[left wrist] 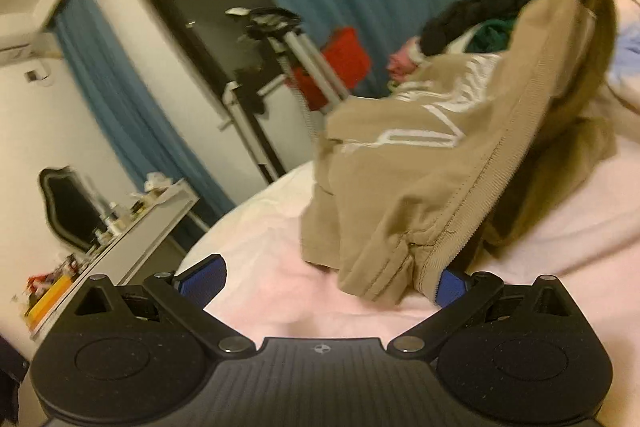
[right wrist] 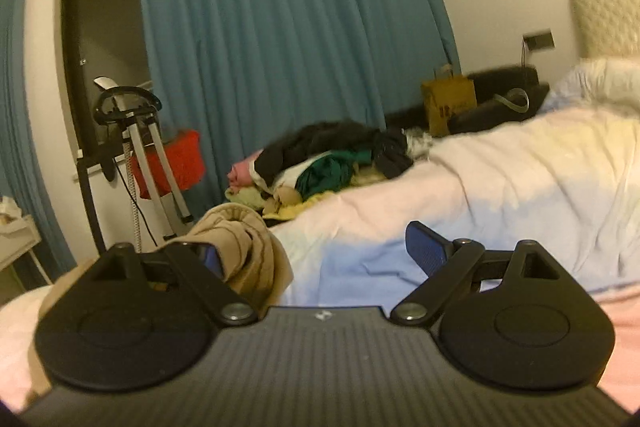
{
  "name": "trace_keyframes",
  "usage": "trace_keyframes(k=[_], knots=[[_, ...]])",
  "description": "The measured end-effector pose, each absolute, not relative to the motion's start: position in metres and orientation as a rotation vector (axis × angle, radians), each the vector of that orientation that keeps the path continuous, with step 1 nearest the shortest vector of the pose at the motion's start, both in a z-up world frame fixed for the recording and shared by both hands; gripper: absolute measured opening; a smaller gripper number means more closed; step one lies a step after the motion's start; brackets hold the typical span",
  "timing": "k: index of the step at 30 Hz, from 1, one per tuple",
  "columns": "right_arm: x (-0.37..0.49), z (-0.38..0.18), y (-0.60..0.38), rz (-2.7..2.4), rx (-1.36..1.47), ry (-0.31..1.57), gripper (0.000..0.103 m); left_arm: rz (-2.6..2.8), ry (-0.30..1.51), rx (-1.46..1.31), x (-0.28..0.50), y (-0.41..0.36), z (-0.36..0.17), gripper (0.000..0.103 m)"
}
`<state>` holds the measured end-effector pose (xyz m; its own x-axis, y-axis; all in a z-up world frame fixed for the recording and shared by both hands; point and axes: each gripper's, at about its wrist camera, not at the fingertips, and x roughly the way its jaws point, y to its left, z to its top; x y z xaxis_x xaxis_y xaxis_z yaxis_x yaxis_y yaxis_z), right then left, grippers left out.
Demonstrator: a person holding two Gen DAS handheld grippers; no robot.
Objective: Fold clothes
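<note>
Gaping left tool (left wrist: 326,283) touching tan garment (left wrist: 420,187).

The tan garment (left wrist: 420,187) runs off the frame at one o'clock, and the clutter on the dresser (left wrist: 120,243) at eight o'clock blurs beyond telling.

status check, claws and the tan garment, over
Left claw open, right claw open. Tan garment crumpled on bed, touching both. Clothes pile behind, not blocking.

- You are in a home bedroom: a bed (right wrist: 500,179) with pale sheets and a padded headboard (right wrist: 608,15).
- Blue curtains (right wrist: 280,47), a dressing table (left wrist: 132,239) with mirror (left wrist: 68,211), and a pile of clothes (right wrist: 332,163) show it.
</note>
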<state>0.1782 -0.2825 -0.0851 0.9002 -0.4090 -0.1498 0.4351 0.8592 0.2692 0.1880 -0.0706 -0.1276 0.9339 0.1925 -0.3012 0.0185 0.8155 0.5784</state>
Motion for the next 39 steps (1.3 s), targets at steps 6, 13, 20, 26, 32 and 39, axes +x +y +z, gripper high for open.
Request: trace_keyframes(k=[6, 13, 20, 26, 32, 39], knots=[[0.215, -0.118, -0.281, -0.456, 0.218, 0.408, 0.089, 0.221, 0.389, 0.399, 0.209, -0.038, -0.100, 0.103], [0.195, -0.100, -0.267, -0.490, 0.182, 0.288, 0.089, 0.237, 0.284, 0.185, 0.188, -0.015, -0.047, 0.103], [0.159, 0.024, -0.278, -0.367, 0.315, 0.145, 0.089, 0.249, 0.087, -0.010, 0.151, 0.017, 0.065, 0.103], [0.117, 0.162, -0.262, -0.284, 0.284, 0.026, 0.089, 0.225, -0.091, -0.144, 0.105, 0.046, 0.194, 0.103], [0.056, 0.290, -0.246, -0.183, 0.279, -0.031, 0.089, 0.195, -0.208, -0.190, 0.045, 0.080, 0.319, 0.103], [-0.020, 0.378, -0.227, -0.159, 0.209, -0.125, 0.089, 0.156, -0.236, -0.213, -0.021, 0.102, 0.421, 0.103]])
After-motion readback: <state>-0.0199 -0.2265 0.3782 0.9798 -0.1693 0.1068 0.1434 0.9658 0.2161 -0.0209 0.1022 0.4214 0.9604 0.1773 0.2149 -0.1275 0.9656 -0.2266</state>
